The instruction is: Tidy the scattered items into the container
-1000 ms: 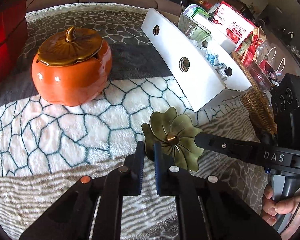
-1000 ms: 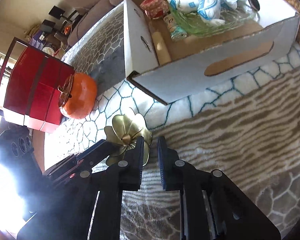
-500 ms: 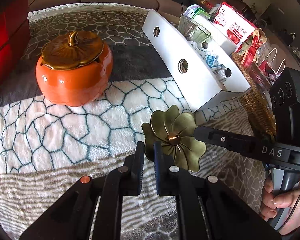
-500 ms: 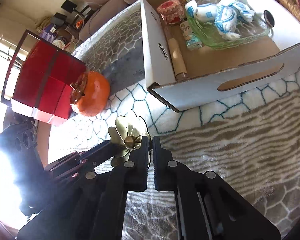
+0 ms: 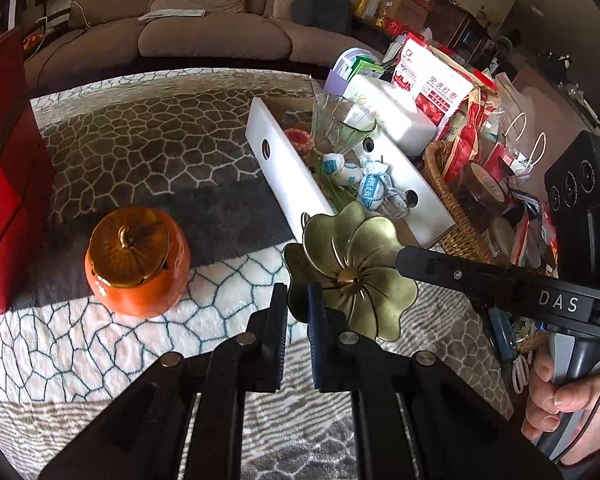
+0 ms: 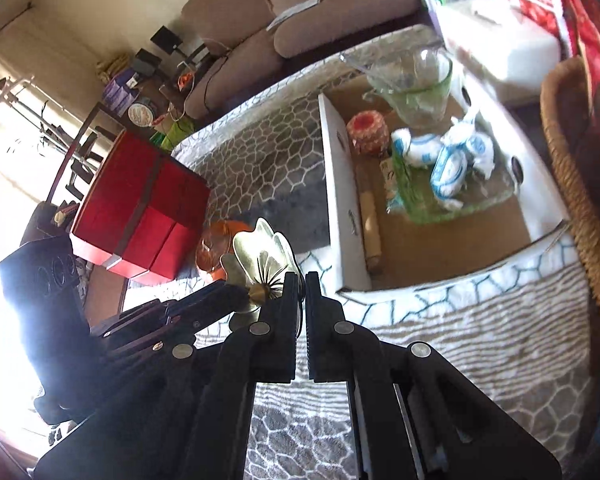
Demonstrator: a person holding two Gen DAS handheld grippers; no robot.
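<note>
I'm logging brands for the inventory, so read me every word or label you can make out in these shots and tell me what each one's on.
"DAS": on the black finger of the right gripper.
"Mycorer", roughly: on the red and white snack bag; its Chinese characters are too small to read reliably.
White carton: small blurred marks on its side wall, unreadable.

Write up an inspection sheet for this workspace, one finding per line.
Surface: patterned plush rug.
Job's things: brass flower dish lifted clear of the rug; white box open, holding a glass bowl, wrapped sweets and a rolling pin.
Clutter: orange pumpkin jar, red box, wicker basket with snack bags.
Grippers: left gripper and right gripper both shut on the dish's rim.
Cables: one at the hand.
Surroundings: sofa.
</note>
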